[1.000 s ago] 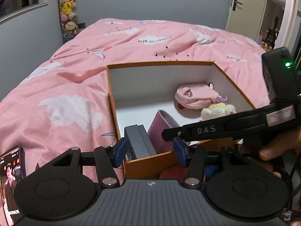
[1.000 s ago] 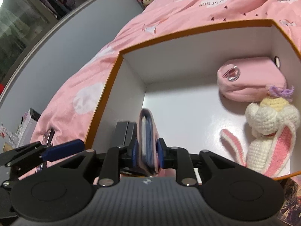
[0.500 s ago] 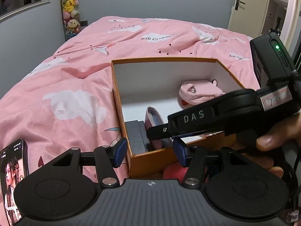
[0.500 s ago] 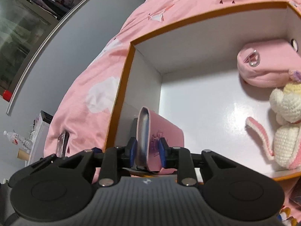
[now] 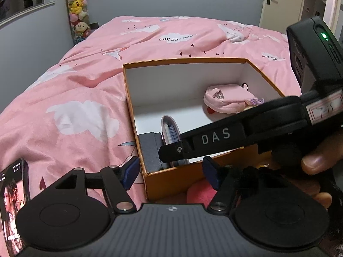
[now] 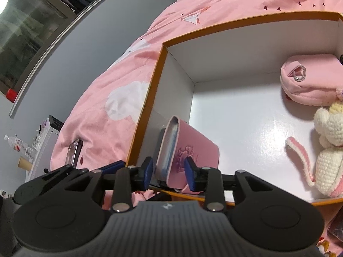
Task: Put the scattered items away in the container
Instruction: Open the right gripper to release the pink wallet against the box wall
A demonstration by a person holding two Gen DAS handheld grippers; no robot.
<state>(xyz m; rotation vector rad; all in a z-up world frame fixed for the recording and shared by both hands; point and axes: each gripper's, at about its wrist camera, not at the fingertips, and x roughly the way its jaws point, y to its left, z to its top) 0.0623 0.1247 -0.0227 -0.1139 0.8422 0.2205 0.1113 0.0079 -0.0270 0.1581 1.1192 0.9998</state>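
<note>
An orange box with a white inside lies on the pink bed. In its near left corner a pink wallet leans on a dark grey case. My right gripper straddles the wallet's near end; its jaws are opening and the pads stand just off it. The right gripper's finger crosses the left wrist view. My left gripper is open and still widening, with only the box's near corner between its fingers. A pink pouch and a crochet bunny lie at the box's right side.
A lit phone lies on the duvet left of the box. A red soft thing shows below the box's front wall. A person's hand holds the right gripper. Plush toys hang by the far wall.
The right jaws have let go of the pink wallet, which has tipped over against the dark case. The left jaws have spread wider and drawn back from the case.
</note>
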